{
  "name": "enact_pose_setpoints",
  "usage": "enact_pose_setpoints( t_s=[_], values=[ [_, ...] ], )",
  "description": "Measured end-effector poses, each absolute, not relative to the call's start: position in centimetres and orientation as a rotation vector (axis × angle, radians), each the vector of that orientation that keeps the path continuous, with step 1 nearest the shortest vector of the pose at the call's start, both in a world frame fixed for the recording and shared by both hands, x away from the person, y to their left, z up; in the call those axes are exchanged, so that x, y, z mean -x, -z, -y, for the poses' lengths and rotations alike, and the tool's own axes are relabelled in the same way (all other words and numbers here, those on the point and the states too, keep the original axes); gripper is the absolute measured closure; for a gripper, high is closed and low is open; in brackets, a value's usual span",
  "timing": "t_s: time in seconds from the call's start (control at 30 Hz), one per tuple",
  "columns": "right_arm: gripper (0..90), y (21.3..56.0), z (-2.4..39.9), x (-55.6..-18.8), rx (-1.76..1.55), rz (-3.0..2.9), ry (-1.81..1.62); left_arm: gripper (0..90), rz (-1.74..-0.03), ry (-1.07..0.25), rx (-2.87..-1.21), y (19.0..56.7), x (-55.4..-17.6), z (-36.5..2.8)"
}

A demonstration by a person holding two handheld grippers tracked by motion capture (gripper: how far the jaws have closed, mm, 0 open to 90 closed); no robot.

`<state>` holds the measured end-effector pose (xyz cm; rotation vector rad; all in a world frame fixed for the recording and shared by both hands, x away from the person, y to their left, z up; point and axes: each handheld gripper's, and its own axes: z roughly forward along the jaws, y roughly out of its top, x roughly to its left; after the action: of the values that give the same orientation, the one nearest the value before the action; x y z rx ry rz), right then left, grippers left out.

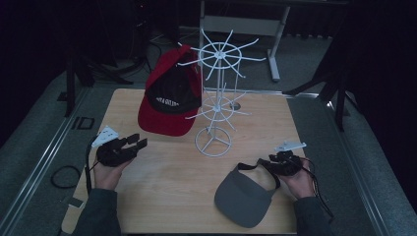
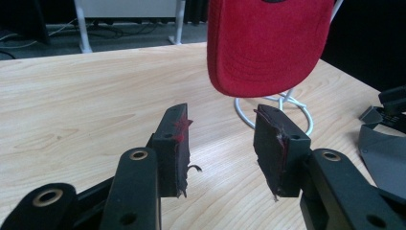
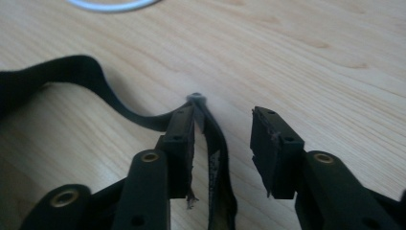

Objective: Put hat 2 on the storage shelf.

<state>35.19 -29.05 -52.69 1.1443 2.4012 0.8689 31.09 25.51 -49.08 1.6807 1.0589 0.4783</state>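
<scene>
A red cap with a black crown [image 1: 169, 98] hangs on the white wire stand [image 1: 216, 54]; its red brim [image 2: 268, 43] looms just ahead in the left gripper view. My left gripper [image 1: 139, 141] [image 2: 220, 129] hovers open over the wood at the table's left, nothing between its jaws. A grey visor [image 1: 243, 199] lies at the front right, its black strap [image 3: 72, 72] curling back. My right gripper [image 1: 263, 162] [image 3: 222, 124] straddles that strap: the strap rests against the left pad [image 3: 184, 143], while the right pad stands apart from it.
The stand's round base [image 1: 213, 142] [image 2: 292, 103] sits mid-table between the two hands. The wooden tabletop [image 1: 162, 187] ends close to the person's sleeves. Cables trail off both sides, and a desk frame [image 1: 275, 44] stands beyond the table.
</scene>
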Motion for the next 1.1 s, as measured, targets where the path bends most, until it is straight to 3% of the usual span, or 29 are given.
enact_pose_setpoints(
  t_s=[0.2,0.57,0.87,1.1],
  values=[
    [68.1,52.7,28.3,-35.8,-1.099,-2.481,-0.804,56.7,-1.067,-0.488,-1.7,49.6,-31.1,-25.3],
    [69.8,53.0,27.1,-37.9,-1.066,-2.675,-0.614,56.1,-1.11,-0.494,-1.713,51.1,-31.2,-25.2],
    [87.3,53.0,26.1,-38.9,-1.055,-2.759,-0.459,55.9,-1.143,-0.482,-1.738,52.6,-31.2,-25.3],
    [88.2,52.8,25.7,-38.5,-1.027,-2.675,-0.469,55.9,-1.175,-0.479,-1.744,54.0,-31.4,-25.4]
  ],
)
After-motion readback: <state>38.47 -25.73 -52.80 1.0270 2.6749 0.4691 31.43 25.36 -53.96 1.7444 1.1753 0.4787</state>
